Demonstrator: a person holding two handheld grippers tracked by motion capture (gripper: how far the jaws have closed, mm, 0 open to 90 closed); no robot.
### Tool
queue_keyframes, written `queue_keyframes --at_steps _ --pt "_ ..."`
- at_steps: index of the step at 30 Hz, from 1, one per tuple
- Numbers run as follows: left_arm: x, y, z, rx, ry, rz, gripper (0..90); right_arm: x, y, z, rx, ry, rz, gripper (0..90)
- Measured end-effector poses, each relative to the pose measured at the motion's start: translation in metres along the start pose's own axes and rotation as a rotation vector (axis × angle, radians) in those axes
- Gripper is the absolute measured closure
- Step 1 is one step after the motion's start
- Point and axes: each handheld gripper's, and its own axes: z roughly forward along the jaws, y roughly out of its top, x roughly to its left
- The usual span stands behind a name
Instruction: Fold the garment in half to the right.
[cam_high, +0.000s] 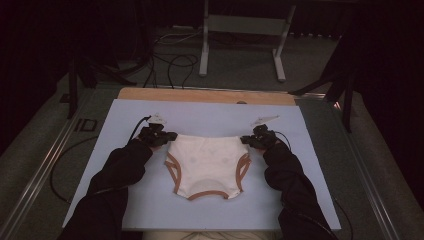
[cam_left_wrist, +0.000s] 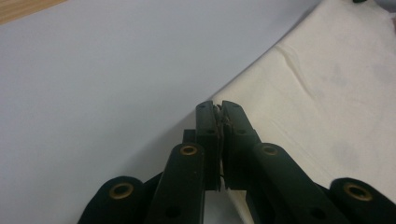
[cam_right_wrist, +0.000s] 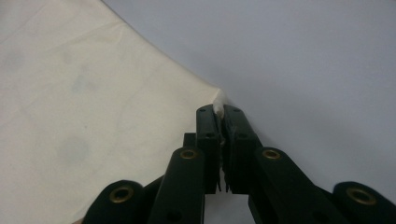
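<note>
The table (cam_high: 125, 210) carries the underpants (cam_high: 207, 165), spread flat at its centre. The left gripper (cam_high: 170, 136) and right gripper (cam_high: 246, 140) are each clamped on a waistband corner. Grasping is complete; folding has not begun.

The table (cam_high: 210, 95) has a wooden top, bare along its far edge. A pale blue sheet (cam_high: 125, 200) covers the rest. Cream underpants (cam_high: 207, 162) with brown trim lie flat on the sheet.

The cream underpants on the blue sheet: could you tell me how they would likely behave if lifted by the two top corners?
The underpants are thin cloth lying flat, so probably floppy, sagging between the left gripper and right gripper. Likely light: pinched corners suffice.
</note>
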Motion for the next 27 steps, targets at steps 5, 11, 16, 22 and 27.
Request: queue_keyframes --at_steps 5,11,16,22,27 --pt "0.005 0.001 0.006 0.013 0.022 -0.006 88.1 -0.006 0.004 0.005 0.004 -0.011 0.012 86.2" --pt "0.008 0.002 0.014 0.007 0.04 -0.013 87.9 -0.011 0.004 0.011 0.014 -0.03 0.029 86.2" --pt "0.011 0.001 0.02 0.017 0.044 -0.022 87.8 -0.015 0.004 0.017 0.026 -0.044 0.038 86.2" --pt "0.011 0.001 0.027 0.044 0.063 -0.02 87.4 -0.015 0.003 0.023 0.038 -0.058 0.036 85.9" --pt "0.012 0.002 0.033 0.069 0.081 -0.034 86.1 -0.016 0.004 0.025 0.04 -0.061 0.053 84.6"
